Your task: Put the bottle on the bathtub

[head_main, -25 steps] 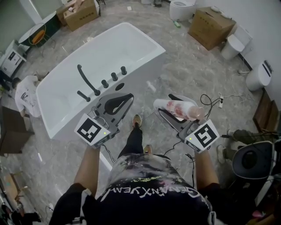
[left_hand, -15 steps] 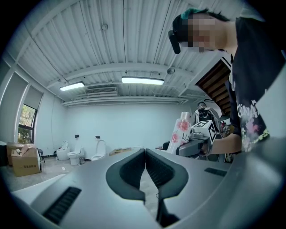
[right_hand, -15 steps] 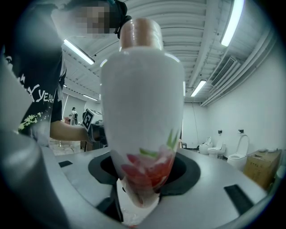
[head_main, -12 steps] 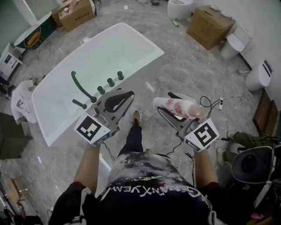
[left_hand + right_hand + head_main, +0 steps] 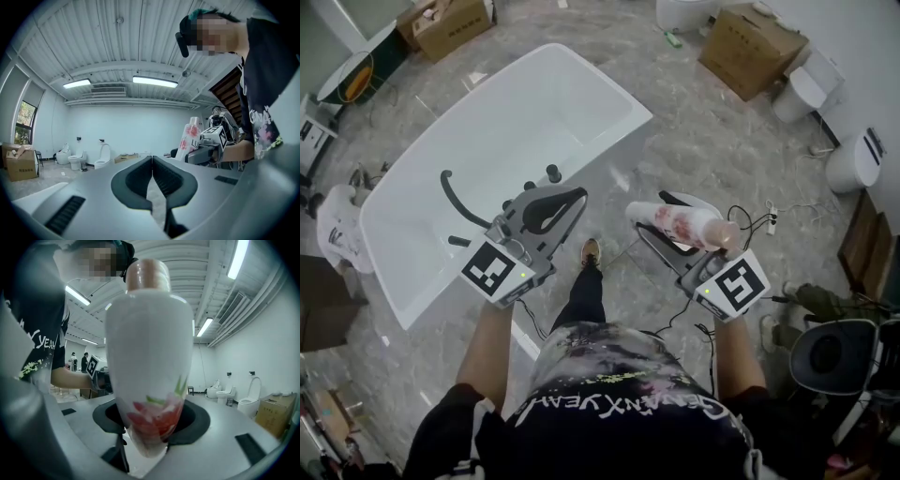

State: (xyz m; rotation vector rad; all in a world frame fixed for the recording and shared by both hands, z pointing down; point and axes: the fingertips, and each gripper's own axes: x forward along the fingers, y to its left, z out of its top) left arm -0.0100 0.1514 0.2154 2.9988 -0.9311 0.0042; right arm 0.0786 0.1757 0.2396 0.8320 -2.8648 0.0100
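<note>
- The bottle (image 5: pixel 682 226) is white, with a red flower print and a pinkish cap. It lies crosswise in my right gripper (image 5: pixel 658 217), over the floor, right of the bathtub (image 5: pixel 623 111) and apart from it.
- In the right gripper view, those jaws stand wide and press on the bottle's lower body from both sides.
- My left gripper (image 5: pixel 573 201) has its jaws together with nothing between them. It hangs by the tub's near rim, just beside the black knobs (image 5: pixel 553 172) and the curved black spout (image 5: pixel 455 199).
- Between bottle and tub I see only grey marble floor and the operator's shoe (image 5: pixel 592 253) below.
- A black cable (image 5: pixel 757 217) lies on the floor just right of the bottle.
- A closed cardboard box (image 5: pixel 752 49) sits beyond the tub on the right.
- An open cardboard box (image 5: pixel 450 21) sits at top left; I cannot make out its contents.
- A white toilet (image 5: pixel 853 161) stands along the right wall.
</note>
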